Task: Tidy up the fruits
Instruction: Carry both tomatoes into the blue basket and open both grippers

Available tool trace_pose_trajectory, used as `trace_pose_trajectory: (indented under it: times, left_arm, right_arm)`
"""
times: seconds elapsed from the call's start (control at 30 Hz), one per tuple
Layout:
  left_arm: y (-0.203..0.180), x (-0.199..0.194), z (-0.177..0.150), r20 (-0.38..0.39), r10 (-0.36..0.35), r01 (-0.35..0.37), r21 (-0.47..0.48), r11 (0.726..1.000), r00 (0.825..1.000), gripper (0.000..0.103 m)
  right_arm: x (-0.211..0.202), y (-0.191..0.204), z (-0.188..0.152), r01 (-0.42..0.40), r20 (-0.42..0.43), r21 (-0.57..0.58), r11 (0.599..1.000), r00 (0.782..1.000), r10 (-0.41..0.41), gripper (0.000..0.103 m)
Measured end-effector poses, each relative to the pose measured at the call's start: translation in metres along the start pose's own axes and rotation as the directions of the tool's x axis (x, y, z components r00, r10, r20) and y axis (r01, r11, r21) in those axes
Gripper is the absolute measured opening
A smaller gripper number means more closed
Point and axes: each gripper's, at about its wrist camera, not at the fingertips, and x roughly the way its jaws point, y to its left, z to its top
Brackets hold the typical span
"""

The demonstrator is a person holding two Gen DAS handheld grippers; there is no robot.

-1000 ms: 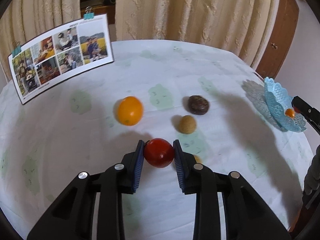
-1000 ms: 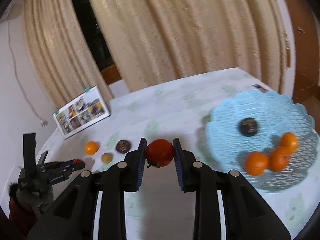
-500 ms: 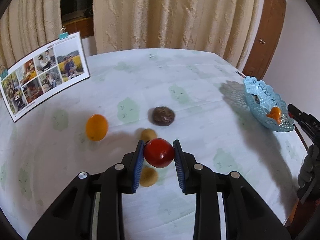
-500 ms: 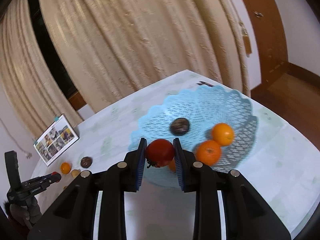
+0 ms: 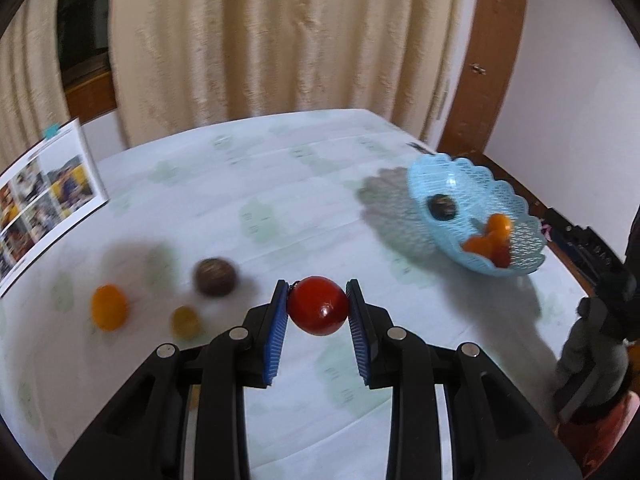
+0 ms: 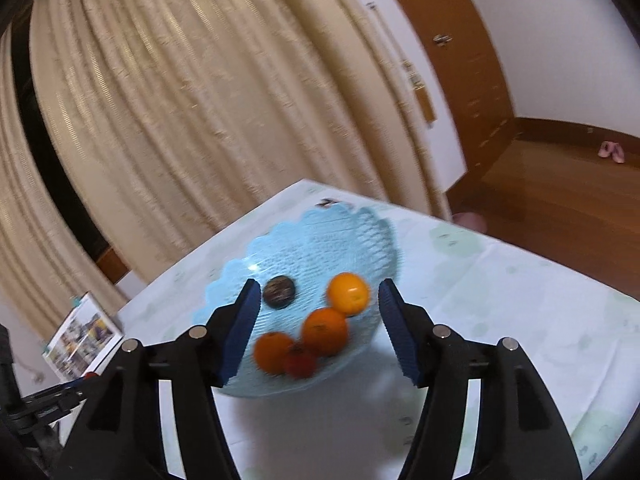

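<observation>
In the left wrist view my left gripper [image 5: 318,306] is shut on a red tomato [image 5: 318,305], held above the tablecloth. An orange [image 5: 109,306], a small tan fruit [image 5: 185,321] and a dark brown fruit [image 5: 214,276] lie on the cloth to its left. The light blue mesh basket [image 5: 452,178] stands far right. In the right wrist view my right gripper [image 6: 316,322] hovers over the basket [image 6: 340,232] with its jaws opening and nothing between them. Below it a red tomato [image 6: 300,361] lies among three oranges [image 6: 324,330] and a dark fruit [image 6: 279,291].
A clipped photo sheet [image 5: 44,192] stands at the table's left back. Cream curtains [image 5: 260,40] hang behind the table, and a wooden door [image 5: 486,60] is at the right. The table edge drops off just past the basket.
My right gripper swung over the basket, let go of its tomato, and the tomato now lies among the oranges. My left gripper carried its tomato to the right, toward the basket.
</observation>
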Motion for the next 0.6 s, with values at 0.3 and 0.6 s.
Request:
trace_pose_trajectory:
  times: [0.3, 0.6]
  left_arm:
    - [-0.061, 0.031, 0.027, -0.013, -0.075, 0.076, 0.075, 0.994, 0.997, 0.030]
    - [-0.103, 0.068, 0.044, -0.037, -0.121, 0.125, 0.113, 0.986, 0.992, 0.030]
  right_arm:
    - [-0.006, -0.007, -0.011, 0.081, 0.057, -0.017, 0.997, 0.995, -0.080, 0.063]
    - [-0.004, -0.004, -0.013, 0.078, 0.059, -0.021, 0.997, 0.995, -0.077, 0.064]
